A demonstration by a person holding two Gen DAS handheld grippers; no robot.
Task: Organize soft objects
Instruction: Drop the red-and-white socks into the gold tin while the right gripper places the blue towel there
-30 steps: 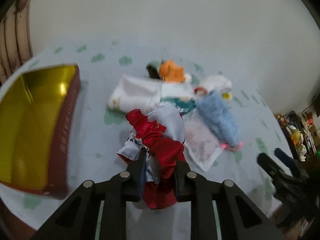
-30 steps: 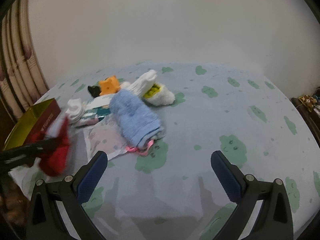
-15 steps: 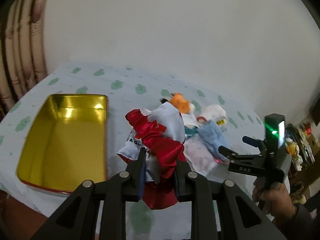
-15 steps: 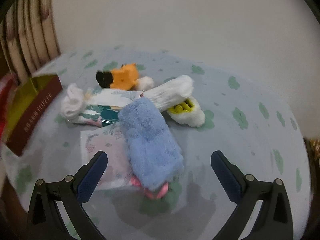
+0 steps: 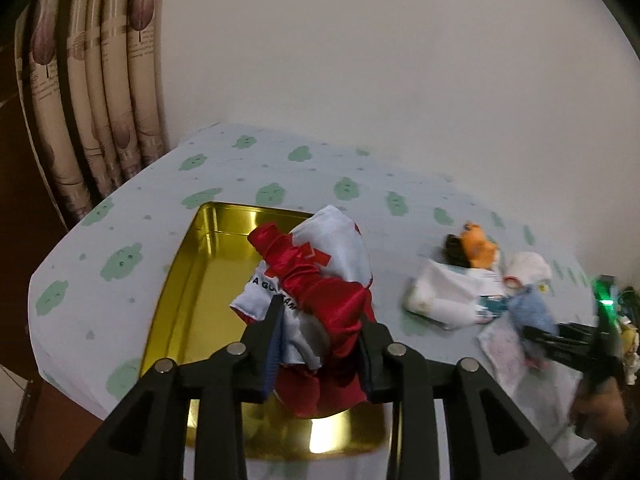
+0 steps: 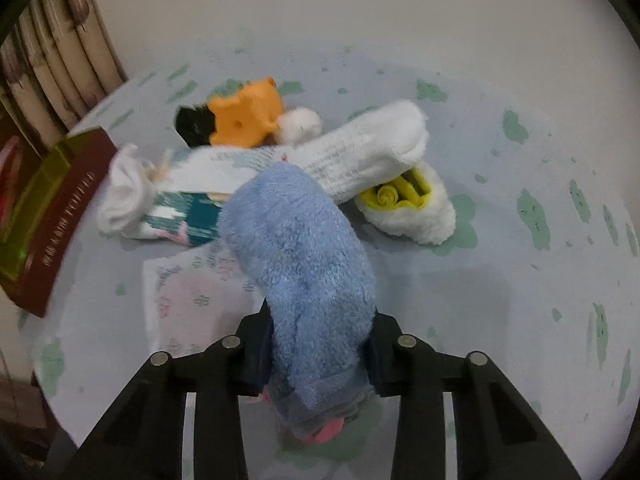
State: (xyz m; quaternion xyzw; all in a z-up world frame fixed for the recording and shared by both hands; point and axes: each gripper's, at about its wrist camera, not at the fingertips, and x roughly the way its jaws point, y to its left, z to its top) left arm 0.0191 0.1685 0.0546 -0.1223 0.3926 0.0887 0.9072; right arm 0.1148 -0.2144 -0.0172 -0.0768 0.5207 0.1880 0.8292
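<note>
We noted both tools alike: matte black plastic, two forked arms each, round silver screw heads at the joints. Left gripper carried dark blue ribbed pads. Right gripper had dark pads too. Seen from the left camera, its body showed a green light.

We see the tin near the table's left edge, with the satin cloth hanging above it. Right of the tin lies the heap: the fluffy towel at the front, over a paper sheet (partly covered), the rolled towel behind it, the plush toy farthest back.
</note>
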